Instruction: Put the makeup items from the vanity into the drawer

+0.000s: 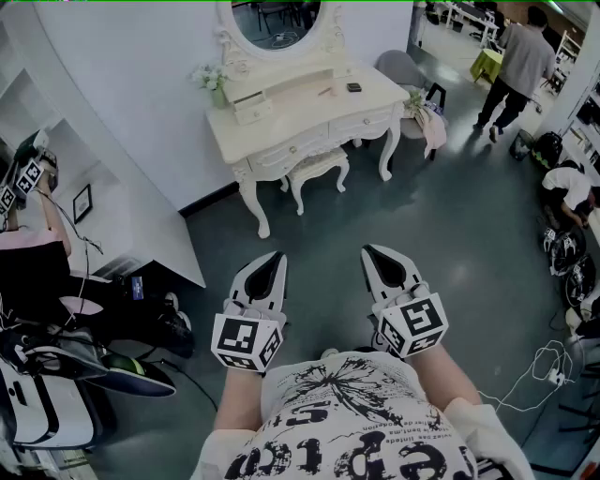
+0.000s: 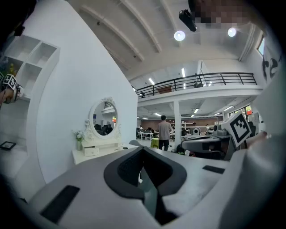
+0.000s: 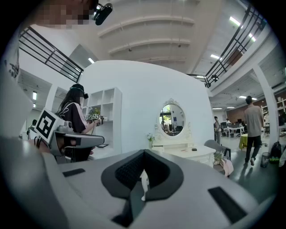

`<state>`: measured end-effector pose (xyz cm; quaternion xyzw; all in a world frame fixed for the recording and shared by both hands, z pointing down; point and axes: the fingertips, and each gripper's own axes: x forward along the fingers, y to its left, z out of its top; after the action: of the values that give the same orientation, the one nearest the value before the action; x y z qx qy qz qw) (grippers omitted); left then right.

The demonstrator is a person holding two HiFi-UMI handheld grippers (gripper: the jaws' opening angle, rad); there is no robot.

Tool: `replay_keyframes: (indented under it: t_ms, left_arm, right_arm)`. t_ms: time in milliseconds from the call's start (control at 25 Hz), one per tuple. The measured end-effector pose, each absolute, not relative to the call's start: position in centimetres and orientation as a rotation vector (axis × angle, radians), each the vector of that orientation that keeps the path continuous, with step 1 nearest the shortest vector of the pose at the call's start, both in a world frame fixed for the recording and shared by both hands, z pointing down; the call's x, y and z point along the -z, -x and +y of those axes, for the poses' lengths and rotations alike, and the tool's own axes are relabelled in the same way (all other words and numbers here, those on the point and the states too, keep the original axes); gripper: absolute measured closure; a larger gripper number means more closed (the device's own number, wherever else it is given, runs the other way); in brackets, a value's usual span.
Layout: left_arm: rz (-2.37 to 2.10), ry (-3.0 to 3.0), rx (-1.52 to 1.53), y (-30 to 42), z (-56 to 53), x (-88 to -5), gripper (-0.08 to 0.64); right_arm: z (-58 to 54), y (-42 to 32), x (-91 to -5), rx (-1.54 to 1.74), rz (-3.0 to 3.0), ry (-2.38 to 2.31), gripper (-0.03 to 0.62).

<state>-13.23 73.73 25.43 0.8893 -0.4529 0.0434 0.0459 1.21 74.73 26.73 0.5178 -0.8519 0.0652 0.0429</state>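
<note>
Makeup items (image 1: 353, 87) lie on the vanity (image 1: 298, 114), far ahead of both pairs of jaws and well out of reach. One is a small dark piece. A thin pinkish piece lies just to its left. They are too small to name more closely. They sit on the open top in front of the mirror (image 1: 277, 21), probably laid out there so that they are easy to pick up.

The left gripper (image 1: 273, 260) is held low, close to the person's body. Its tips point toward the vanity. Its jaws are clenched together with nothing between them. In its own view only the vanity shows past the closed tips, off to their left.

The drawers (image 1: 286, 153) in the vanity's front lie straight ahead of the gap between the two grippers. They look closed, so one probably has to be pulled open before anything can go in.

The stool (image 1: 315, 166) is tucked under the vanity, between the jaws and the drawer fronts. It may get in the way of a pull.

The right gripper (image 1: 379, 251) mirrors the left. It is low, pointed forward, and its jaws are pressed shut on nothing. In its own view the vanity sits beyond and to the right of the tips.

With both grippers empty and level beside each other, this looks like a rest pose. It suggests the task has not yet begun, and the first need is to walk closer.

Farther right, well past the jaws, a person (image 1: 518, 64) walks across the floor, clear of the vanity.
</note>
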Motion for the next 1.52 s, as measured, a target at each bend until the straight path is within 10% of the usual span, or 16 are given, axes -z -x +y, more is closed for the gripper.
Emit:
replay_keyframes:
  t_ms: [840, 1520]
  left_arm:
    - [-1.367, -2.634, -0.167, 12.3, 67.0, -29.4, 0.54]
    - [-1.58, -2.473, -0.109, -0.4, 39.2, -30.7, 0.54]
  right_arm:
    - [67.7, -3.7, -30.7, -0.333, -2.541, -1.604, 0.574]
    - [36.4, -18.3, -32.1, -0.31, -2.595, -1.437, 0.574]
